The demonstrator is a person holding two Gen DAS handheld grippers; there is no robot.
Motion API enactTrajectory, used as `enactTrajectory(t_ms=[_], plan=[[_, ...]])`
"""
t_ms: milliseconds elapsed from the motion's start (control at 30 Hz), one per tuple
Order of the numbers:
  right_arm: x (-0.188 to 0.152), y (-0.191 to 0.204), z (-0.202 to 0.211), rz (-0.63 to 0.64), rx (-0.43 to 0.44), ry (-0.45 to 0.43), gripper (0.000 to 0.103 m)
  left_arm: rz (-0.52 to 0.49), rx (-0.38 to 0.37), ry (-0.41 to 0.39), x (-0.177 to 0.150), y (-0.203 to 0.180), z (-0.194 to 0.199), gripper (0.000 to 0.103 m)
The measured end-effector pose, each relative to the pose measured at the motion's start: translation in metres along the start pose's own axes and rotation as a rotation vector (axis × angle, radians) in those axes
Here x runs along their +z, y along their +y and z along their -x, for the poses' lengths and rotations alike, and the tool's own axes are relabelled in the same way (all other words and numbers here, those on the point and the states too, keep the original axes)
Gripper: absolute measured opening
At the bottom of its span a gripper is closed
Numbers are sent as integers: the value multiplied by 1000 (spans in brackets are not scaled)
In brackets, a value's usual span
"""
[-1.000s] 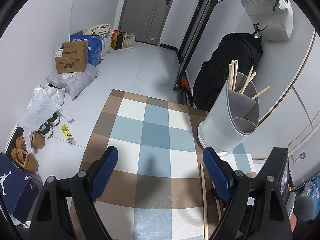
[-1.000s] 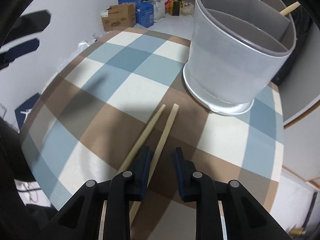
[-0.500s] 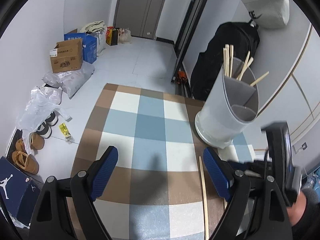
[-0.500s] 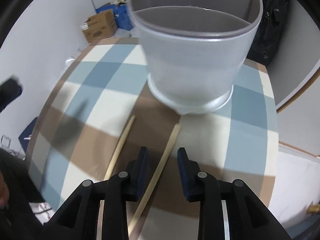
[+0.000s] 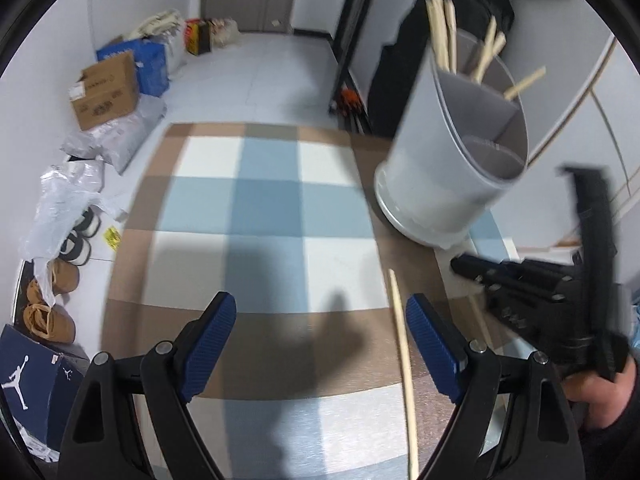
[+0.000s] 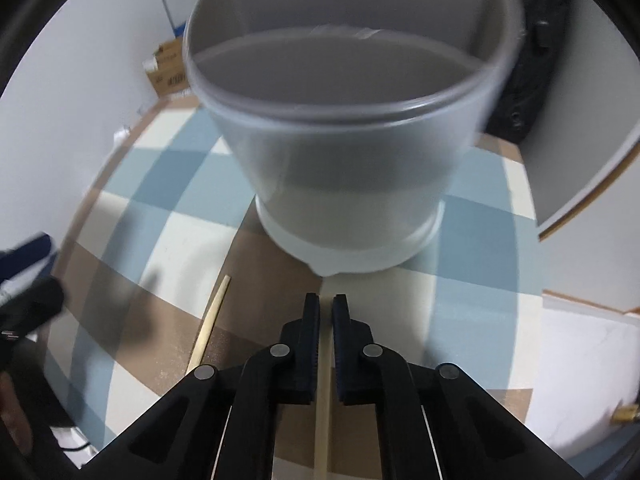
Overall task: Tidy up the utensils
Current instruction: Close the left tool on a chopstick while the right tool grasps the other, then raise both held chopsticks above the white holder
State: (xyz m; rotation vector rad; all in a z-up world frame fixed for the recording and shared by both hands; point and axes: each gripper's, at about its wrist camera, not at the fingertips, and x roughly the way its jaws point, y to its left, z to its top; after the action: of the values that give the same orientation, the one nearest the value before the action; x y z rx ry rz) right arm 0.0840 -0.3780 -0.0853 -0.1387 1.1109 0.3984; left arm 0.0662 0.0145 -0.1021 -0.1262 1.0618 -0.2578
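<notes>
A grey utensil holder (image 5: 452,168) with divided compartments stands on the checked table; several chopsticks (image 5: 442,36) stand in its far compartment. In the right wrist view the holder (image 6: 348,152) looms just ahead. My right gripper (image 6: 326,304) has closed around a wooden chopstick (image 6: 323,400) that lies between its jaws on the table. A second chopstick (image 6: 210,320) lies to its left, and shows in the left wrist view (image 5: 402,356) near my right finger. My left gripper (image 5: 320,320) is wide open and empty above the table. The right gripper (image 5: 520,284) shows there too.
The checked cloth (image 5: 260,208) covers the table. On the floor to the left are cardboard boxes (image 5: 106,90), plastic bags (image 5: 68,196), shoes (image 5: 48,312) and a shoe box (image 5: 28,380). A black bag (image 5: 400,80) leans on the wall behind the holder.
My right gripper moved forward toward the holder and narrowed its jaws onto the right-hand chopstick. My left gripper shifted slightly and stayed open.
</notes>
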Motion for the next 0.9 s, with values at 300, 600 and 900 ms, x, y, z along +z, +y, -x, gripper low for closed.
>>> enactTrajectory(t_ms=[300, 600, 900], plan=[[-12, -34, 76, -132, 82, -257, 5, -93, 28, 141, 6, -50, -38, 63], [-8, -56, 127, -215, 102, -496, 6, -32, 112, 203, 11, -57, -54, 1], [-2, -67, 130, -249, 141, -551, 5, 62, 32, 4, 3, -43, -4, 0]])
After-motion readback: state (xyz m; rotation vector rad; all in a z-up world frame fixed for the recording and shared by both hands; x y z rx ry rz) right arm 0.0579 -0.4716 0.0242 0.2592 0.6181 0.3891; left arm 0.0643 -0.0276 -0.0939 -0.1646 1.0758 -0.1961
